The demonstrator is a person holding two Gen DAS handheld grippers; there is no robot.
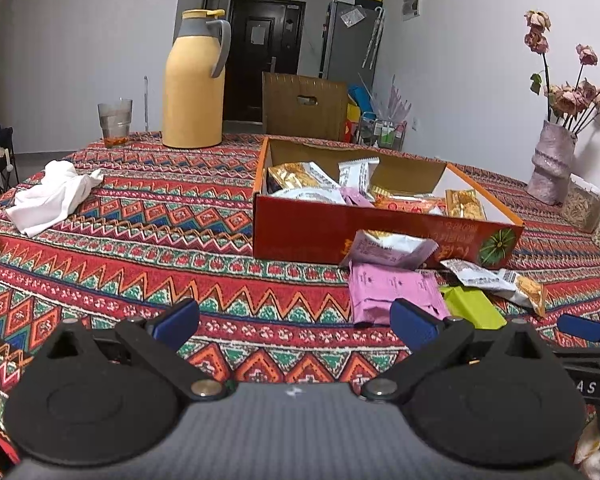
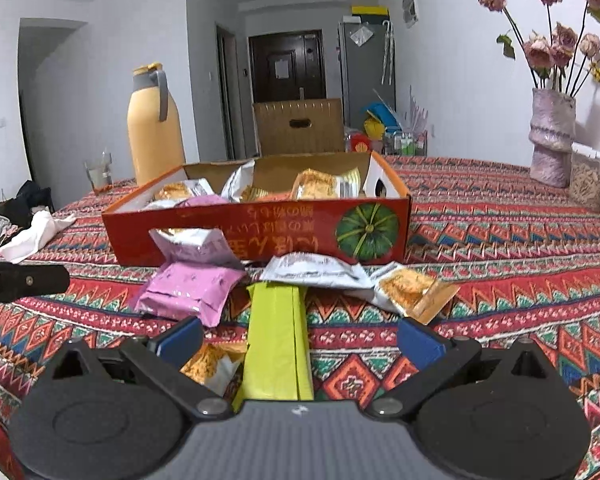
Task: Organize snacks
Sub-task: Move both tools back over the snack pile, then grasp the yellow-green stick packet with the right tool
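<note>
A red cardboard box [image 1: 300,232] [image 2: 220,236] holds several snack packets. In front of it on the patterned tablecloth lie loose packets: a pink one [image 1: 392,292] [image 2: 188,288], a silvery-lilac one [image 1: 388,248] [image 2: 196,244], a white and orange one [image 1: 496,284] [image 2: 380,280] and a lime-green one [image 1: 472,306] [image 2: 278,344]. My left gripper [image 1: 296,324] is open and empty over the cloth, left of the packets. My right gripper [image 2: 300,340] is open, its fingers either side of the lime-green packet. Another orange packet [image 2: 210,366] lies by its left finger.
A yellow thermos jug [image 1: 194,84] [image 2: 152,132] and a glass [image 1: 115,122] stand at the far left. A white cloth [image 1: 52,196] lies left of the box. A vase of dried roses [image 1: 550,164] [image 2: 552,136] and patterned containers [image 1: 584,204] stand at the right.
</note>
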